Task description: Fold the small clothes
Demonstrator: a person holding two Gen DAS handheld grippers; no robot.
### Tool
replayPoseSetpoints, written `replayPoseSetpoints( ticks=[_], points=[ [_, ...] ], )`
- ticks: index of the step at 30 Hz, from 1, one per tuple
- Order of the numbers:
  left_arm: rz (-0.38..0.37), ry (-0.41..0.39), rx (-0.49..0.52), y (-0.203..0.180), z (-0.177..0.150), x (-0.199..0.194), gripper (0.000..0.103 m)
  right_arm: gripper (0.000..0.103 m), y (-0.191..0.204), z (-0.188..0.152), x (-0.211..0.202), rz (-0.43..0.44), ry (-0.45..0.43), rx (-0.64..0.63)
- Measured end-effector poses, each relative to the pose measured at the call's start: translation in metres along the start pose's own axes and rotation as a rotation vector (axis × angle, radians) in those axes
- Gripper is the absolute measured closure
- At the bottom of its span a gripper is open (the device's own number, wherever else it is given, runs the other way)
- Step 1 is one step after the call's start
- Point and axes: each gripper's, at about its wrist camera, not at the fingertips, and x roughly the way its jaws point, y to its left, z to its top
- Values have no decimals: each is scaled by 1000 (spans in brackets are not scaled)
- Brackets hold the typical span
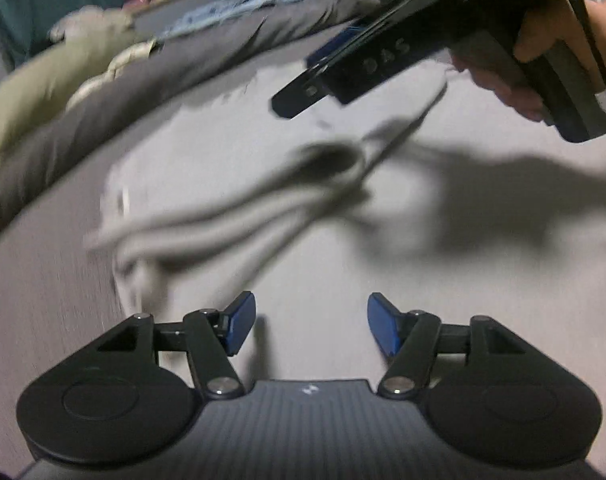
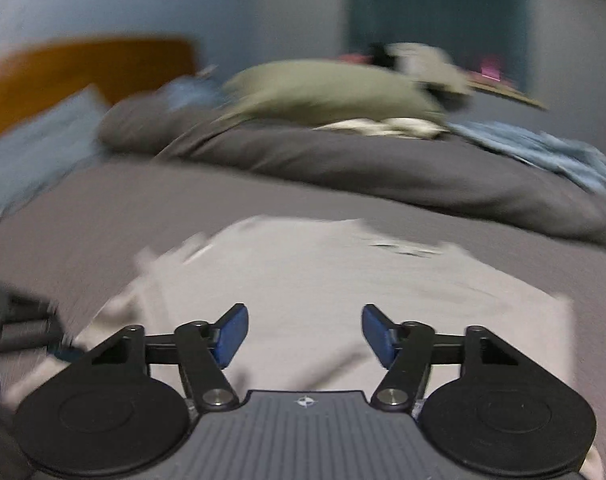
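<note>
Left gripper (image 1: 312,322) wide apart, holding nothing. Right gripper (image 2: 305,334) the same. Below both, white shirt (image 1: 231,184) on grey bed (image 2: 103,208).

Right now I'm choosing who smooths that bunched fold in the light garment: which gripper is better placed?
Left, probably. The left gripper is open and faces the bunched fold of the light garment directly. The right gripper, also open, looks across flat cloth.
</note>
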Motion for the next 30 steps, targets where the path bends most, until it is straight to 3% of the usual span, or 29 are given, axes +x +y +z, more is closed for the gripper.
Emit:
replayPoseSetpoints(
  ticks=[2, 4, 8, 10, 11, 12, 14, 19, 22, 27, 30],
  points=[
    [2, -23, -18, 0, -12, -1, 39, 41, 27, 4, 13, 31, 18, -65],
    [-5, -16, -98, 5, -17, 4, 36, 42, 47, 10, 24, 44, 29, -83],
    [-11, -22, -157, 8, -29, 1, 34, 62, 69, 25, 55, 74, 100, -19],
    [-15, -26, -162, 8, -31, 1, 34, 62, 75, 29, 73, 85, 161, -8],
    [-18, -28, -163, 8, -33, 1, 34, 68, 79, 27, 81, 79, 197, -22],
    [-21, -30, -164, 9, -32, 2, 34, 81, 80, 25, 86, 72, 222, -37],
    [-29, -35, -165, 10, -34, 1, 34, 96, 77, 19, 85, 69, 215, -44],
    [-35, -46, -149, 12, -30, 1, 33, 96, 41, 33, 20, 18, 21, 81],
    [-34, -46, -143, 11, -30, 0, 33, 96, 4, 30, -30, -43, -32, 164],
    [-25, -54, -146, 7, -34, -3, 33, 96, -59, -14, -95, -185, 21, 292],
    [-19, -53, -143, 5, -35, -4, 33, 90, -97, -59, -113, -224, 149, 455]
  ],
)
